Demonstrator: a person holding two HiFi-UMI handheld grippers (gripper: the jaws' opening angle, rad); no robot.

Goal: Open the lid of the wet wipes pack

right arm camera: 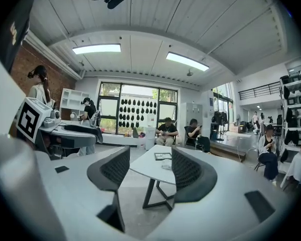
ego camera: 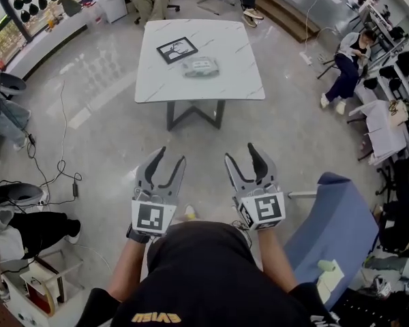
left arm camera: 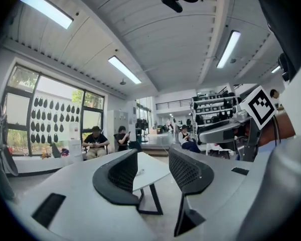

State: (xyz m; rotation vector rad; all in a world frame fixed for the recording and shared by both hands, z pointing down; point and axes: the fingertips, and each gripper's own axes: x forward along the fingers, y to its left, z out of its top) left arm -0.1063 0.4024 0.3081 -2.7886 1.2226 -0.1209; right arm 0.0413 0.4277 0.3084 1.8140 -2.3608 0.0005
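Left gripper and right gripper: ribbed black fingers parted, both empty. Head view shows the soft wet wipes pack top-down on the white square desk, well apart; right gripper view shows it only edge-on.

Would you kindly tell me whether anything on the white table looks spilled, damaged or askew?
Nothing looks spilled or damaged. Only the black frame lies at an angle to the edges of the table; the wipes pack lies flat beside it.
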